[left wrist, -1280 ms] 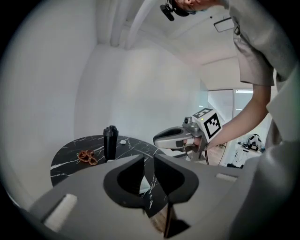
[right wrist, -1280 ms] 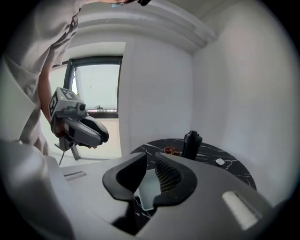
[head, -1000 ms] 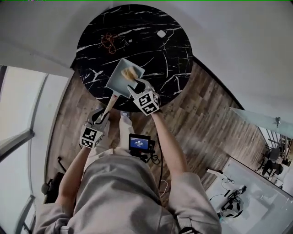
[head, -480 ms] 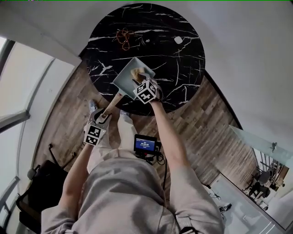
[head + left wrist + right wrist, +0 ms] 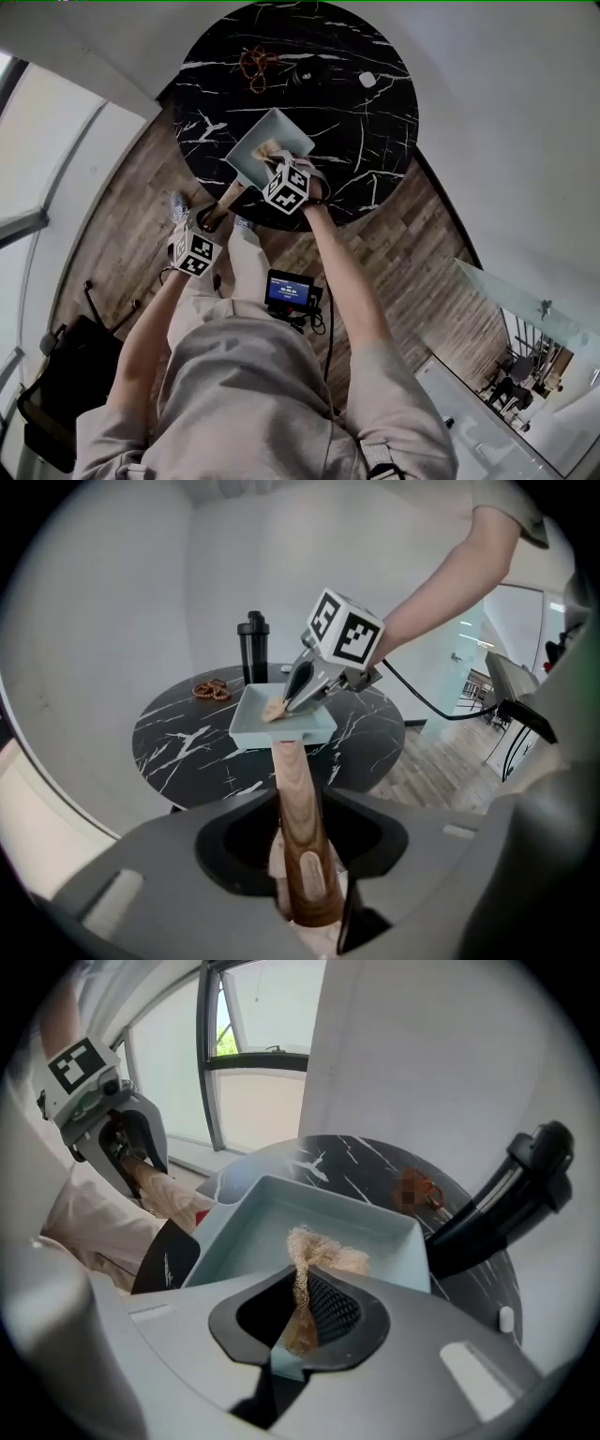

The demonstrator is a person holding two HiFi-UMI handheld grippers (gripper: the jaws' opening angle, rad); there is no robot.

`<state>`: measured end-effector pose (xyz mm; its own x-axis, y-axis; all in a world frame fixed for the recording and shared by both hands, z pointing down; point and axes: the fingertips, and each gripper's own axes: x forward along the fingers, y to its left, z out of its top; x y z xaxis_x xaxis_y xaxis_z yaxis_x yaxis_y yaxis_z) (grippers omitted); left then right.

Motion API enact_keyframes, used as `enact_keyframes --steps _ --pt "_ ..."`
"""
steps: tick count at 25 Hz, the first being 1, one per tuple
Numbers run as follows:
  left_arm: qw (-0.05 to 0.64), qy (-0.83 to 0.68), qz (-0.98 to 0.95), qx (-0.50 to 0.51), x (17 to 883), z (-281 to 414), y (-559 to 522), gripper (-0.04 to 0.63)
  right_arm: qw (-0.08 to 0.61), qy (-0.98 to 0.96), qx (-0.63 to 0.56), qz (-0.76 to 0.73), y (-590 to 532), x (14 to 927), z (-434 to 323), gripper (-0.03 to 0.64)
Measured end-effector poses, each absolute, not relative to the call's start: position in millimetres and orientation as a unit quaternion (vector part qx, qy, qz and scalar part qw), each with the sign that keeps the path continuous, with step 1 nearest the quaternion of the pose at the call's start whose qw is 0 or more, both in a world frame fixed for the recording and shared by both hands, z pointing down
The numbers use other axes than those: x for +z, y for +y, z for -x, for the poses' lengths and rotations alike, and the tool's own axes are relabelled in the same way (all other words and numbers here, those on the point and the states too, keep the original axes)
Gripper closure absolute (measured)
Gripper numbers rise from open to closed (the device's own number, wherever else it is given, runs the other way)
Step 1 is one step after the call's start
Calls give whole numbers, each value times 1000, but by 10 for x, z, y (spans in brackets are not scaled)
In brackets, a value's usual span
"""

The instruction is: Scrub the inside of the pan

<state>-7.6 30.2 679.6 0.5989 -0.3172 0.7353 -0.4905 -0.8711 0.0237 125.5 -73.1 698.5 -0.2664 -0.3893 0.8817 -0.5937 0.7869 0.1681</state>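
Note:
A pale blue square pan (image 5: 251, 155) rests on the round black marble table (image 5: 375, 131), its wooden handle (image 5: 228, 197) sticking out over the near edge. My left gripper (image 5: 208, 217) has the handle (image 5: 298, 827) between its jaws, which are closing and gripping it. A beige fibrous scrubber (image 5: 319, 1255) lies inside the pan (image 5: 253, 1222). My right gripper (image 5: 275, 161) reaches into the pan from the near right. Its jaws are closing and pinch the scrubber (image 5: 265, 148) over the pan floor.
A brown beaded loop (image 5: 253, 64), a black bottle (image 5: 251, 649) and a small white object (image 5: 367, 80) sit at the far side of the table. A small screen device (image 5: 286, 291) hangs at the person's waist. Wooden floor surrounds the table.
My right gripper has moved a little further into the pan and closed on the scrubber. The left gripper stays on the handle.

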Motion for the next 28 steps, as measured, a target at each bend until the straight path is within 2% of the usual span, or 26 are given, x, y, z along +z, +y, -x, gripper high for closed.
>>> enact_keyframes --steps 3,5,7,9,12,13,14,18,24,28 --pt "108 -231 -885 391 6795 75 279 459 515 -783 115 -330 -823 6831 -1480 569" --pt "109 -235 -883 390 6796 77 262 459 535 -771 127 -321 -897 6816 -1686 552" --pt "109 -238 -882 393 6792 86 257 460 546 -774 124 -295 -924 6785 -1771 484" --pt "107 -241 -880 394 6779 75 260 460 520 -799 134 -270 -907 6683 -1727 454" --pt "107 -252 -879 391 6769 70 261 463 474 -821 176 -265 -907 6598 -1661 469" --pt "107 -255 -879 389 6772 78 256 463 481 -815 179 -270 -933 6630 -1676 502" --pt "107 -256 -879 388 6777 82 252 463 498 -805 173 -272 -958 6689 -1698 508" --pt "104 -254 -878 391 6783 76 246 463 557 -772 160 -259 -1050 7007 -1724 505" --pt "99 -256 -878 392 6785 73 240 462 576 -754 162 -272 -1175 7111 -1661 535" --pt "107 -255 -876 394 6796 78 225 463 637 -720 166 -220 -962 7118 -1819 548"
